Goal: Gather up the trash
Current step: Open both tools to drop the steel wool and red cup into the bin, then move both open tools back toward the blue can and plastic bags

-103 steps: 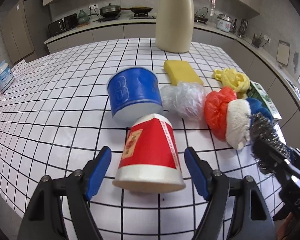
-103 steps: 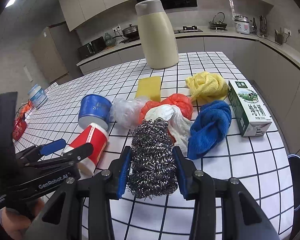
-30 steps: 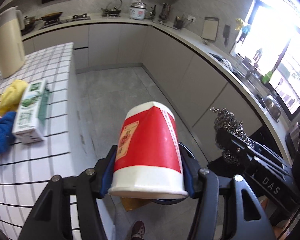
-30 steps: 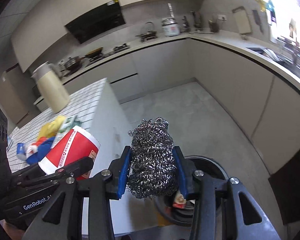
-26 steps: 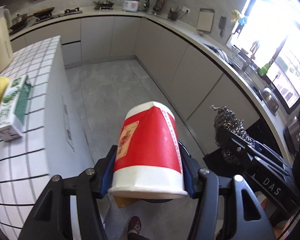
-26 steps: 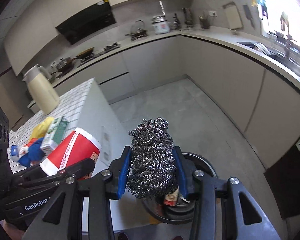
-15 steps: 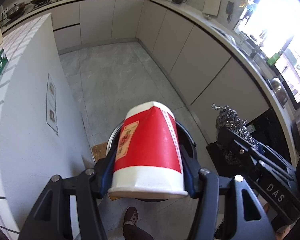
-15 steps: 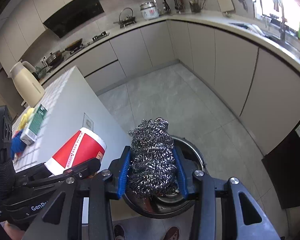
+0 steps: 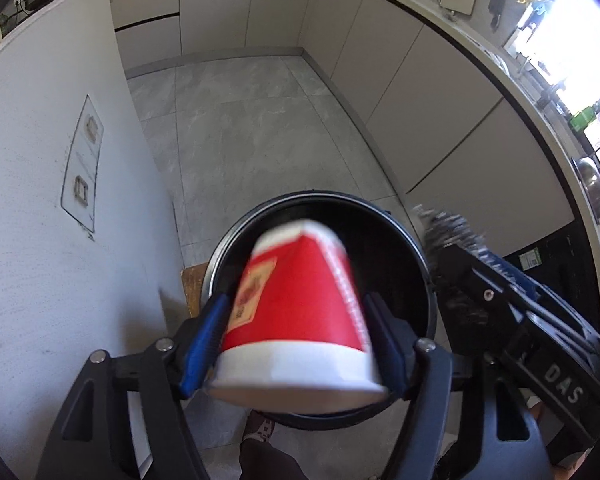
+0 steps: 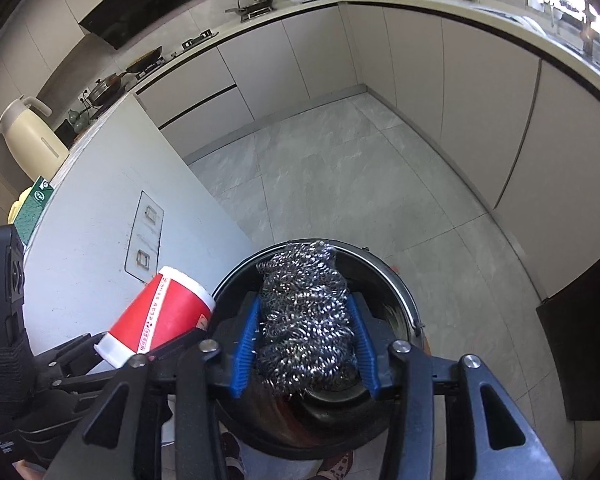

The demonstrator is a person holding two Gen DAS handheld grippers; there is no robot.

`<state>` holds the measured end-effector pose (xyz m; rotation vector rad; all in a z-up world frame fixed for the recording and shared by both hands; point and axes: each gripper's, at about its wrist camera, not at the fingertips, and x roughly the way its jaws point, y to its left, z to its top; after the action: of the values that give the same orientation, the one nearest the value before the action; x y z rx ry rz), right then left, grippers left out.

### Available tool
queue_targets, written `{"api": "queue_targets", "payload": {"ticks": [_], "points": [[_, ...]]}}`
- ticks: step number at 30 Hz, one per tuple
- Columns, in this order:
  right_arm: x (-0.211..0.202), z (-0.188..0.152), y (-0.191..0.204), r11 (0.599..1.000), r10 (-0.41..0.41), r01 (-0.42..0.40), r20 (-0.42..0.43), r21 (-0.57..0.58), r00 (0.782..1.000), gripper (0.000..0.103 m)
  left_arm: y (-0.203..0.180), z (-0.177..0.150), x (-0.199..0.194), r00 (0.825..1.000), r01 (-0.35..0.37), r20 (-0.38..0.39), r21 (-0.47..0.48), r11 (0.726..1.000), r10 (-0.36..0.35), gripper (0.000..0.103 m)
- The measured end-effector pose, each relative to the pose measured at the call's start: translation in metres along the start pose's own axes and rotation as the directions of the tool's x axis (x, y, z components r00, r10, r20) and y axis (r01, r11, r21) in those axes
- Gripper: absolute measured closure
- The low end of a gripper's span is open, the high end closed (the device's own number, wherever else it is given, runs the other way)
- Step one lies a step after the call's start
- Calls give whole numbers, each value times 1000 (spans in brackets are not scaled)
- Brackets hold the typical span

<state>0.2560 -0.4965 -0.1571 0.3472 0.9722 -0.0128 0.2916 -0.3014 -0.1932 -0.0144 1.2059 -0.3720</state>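
The cup (image 9: 296,312) hangs blurred over the bin (image 9: 404,236) as your left hand-held gripper (image 9: 296,344) opens around it. In the right view, the scourer (image 10: 306,316) sits between your right hand-held gripper (image 10: 304,344)'s opening jaws, above the bin.

Daylight is admitted from a window (image 9: 564,36) at 2 o'clock, where glare is produced. The red cup (image 9: 296,316) is motion-blurred. Strong fisheye curvature and dark vignetting are observed at all frame edges.
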Motion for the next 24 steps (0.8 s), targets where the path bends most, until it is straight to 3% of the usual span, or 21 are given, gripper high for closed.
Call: {"api": "queue_targets", "payload": {"ticks": [1,2,6,13,24], "points": [[3,1,-2,1000,-8,8,-1,0,1000,35,0,2,2,1000,-1,-7,-2,1000,1,27],[5,3,-3,1000,-16,16,5,-3,1000,33,0,4,3,1000,-3,-7,-3,1000,3,27],[-2,7,-3,999,-34,35,39,-7,999,32,-5,9,-10,999,-27,37,7,1000,27,26],[-39,22,3,999,-36,35,75,14,997,32,-9,17,-68,988,-96,129,38,995,90,26],[-93,36,56,998,-38,42,98,-44,994,30,17,18,-149,969,-111,222,-2,994,109,26]]}}
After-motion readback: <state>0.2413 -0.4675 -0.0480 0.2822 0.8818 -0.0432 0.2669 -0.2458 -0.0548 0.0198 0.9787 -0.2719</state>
